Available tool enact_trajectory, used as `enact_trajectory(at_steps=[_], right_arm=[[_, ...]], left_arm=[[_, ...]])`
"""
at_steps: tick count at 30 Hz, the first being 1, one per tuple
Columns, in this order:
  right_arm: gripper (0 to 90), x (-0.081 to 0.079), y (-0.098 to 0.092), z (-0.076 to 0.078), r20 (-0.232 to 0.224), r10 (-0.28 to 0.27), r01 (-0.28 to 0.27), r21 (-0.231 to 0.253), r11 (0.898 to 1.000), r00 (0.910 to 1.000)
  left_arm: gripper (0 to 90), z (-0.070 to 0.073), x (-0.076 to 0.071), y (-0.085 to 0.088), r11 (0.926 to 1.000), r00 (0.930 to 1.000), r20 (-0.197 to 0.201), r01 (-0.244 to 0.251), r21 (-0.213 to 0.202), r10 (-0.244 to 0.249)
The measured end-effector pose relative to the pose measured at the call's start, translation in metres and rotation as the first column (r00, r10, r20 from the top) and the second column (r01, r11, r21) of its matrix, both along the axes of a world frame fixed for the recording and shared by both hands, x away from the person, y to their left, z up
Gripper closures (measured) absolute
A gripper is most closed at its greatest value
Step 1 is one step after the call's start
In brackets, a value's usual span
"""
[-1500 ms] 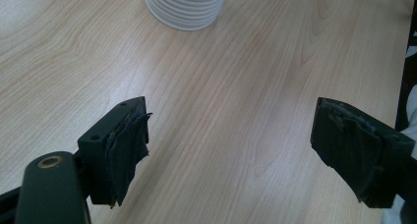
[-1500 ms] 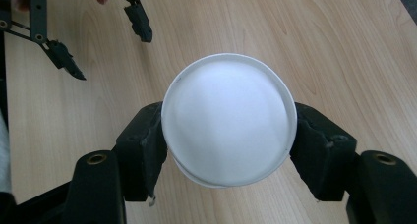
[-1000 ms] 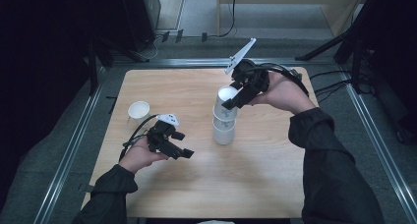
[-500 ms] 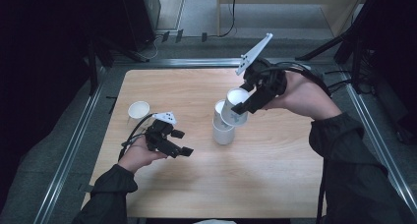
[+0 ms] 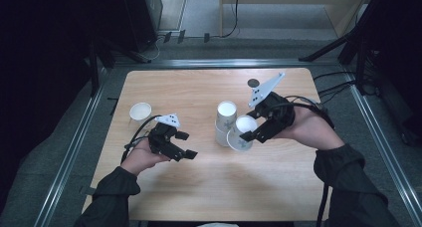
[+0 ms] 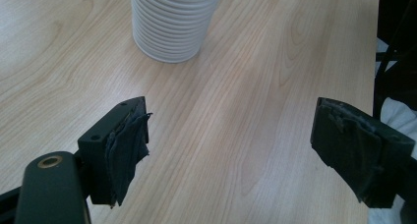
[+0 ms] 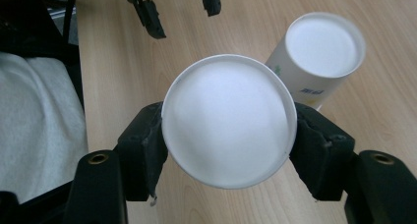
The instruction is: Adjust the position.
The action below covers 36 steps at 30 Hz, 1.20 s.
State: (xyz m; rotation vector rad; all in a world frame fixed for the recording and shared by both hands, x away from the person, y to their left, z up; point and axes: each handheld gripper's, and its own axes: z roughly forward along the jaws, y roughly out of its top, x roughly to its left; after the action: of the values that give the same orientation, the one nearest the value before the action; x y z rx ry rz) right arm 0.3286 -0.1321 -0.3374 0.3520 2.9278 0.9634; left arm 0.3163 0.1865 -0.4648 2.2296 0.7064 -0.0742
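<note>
One cup comes off the stack

The right claw (image 7: 228,135) squeezes a white paper cup (image 7: 229,120) by its sides, held in the air just beside the tall stack of white paper cups (image 5: 225,122) on the light wooden table (image 5: 199,187). The left claw (image 5: 178,146) rests wide open with nothing in it. The thin cup could crumple or slip out if the squeeze is too hard or too loose. A bump could tip the stack.
</note>
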Motion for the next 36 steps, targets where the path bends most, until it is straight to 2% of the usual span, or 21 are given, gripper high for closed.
enact_trajectory(at_steps=[7,11,16,23,29,31,36], right_arm=[[35.3,-0.005,0.003,-0.040,-0.027,0.008,-0.006,0.050,0.999,0.9996],[35.3,-0.005,0.004,-0.059,-0.050,0.015,-0.010,0.094,0.995,0.9986],[35.3,-0.005,0.010,-0.082,-0.074,0.017,-0.008,0.125,0.992,0.9971],[35.3,-0.002,0.014,-0.101,-0.100,0.011,0.006,0.164,0.986,0.9949],[35.4,0.000,0.015,-0.114,-0.106,0.000,0.020,0.190,0.982,0.9943],[35.4,0.001,0.014,-0.117,-0.125,-0.009,0.035,0.208,0.977,0.9921],[35.4,0.000,0.016,-0.124,-0.123,-0.016,0.041,0.205,0.978,0.9923]], left_arm=[[14.5,0.001,-0.001,-0.001,0.9999,0.9999,0.008,0.010,-0.010,-0.010],[14.5,-0.001,-0.001,-0.004,0.9999,0.9998,0.014,0.014,0.006,-0.014],[14.5,-0.003,-0.002,-0.008,0.9998,0.9998,0.004,0.021,-0.004,-0.021],[14.5,-0.006,-0.003,-0.016,0.9984,0.9983,0.018,0.056,-0.005,-0.056],[14.4,-0.010,-0.001,-0.018,0.9961,0.9965,0.002,0.084,-0.026,-0.084],[14.4,-0.012,0.000,-0.020,0.9954,0.9959,0.006,0.091,-0.031,-0.091],[14.4,-0.015,0.001,-0.027,0.9917,0.9934,0.007,0.115,-0.057,-0.115]])
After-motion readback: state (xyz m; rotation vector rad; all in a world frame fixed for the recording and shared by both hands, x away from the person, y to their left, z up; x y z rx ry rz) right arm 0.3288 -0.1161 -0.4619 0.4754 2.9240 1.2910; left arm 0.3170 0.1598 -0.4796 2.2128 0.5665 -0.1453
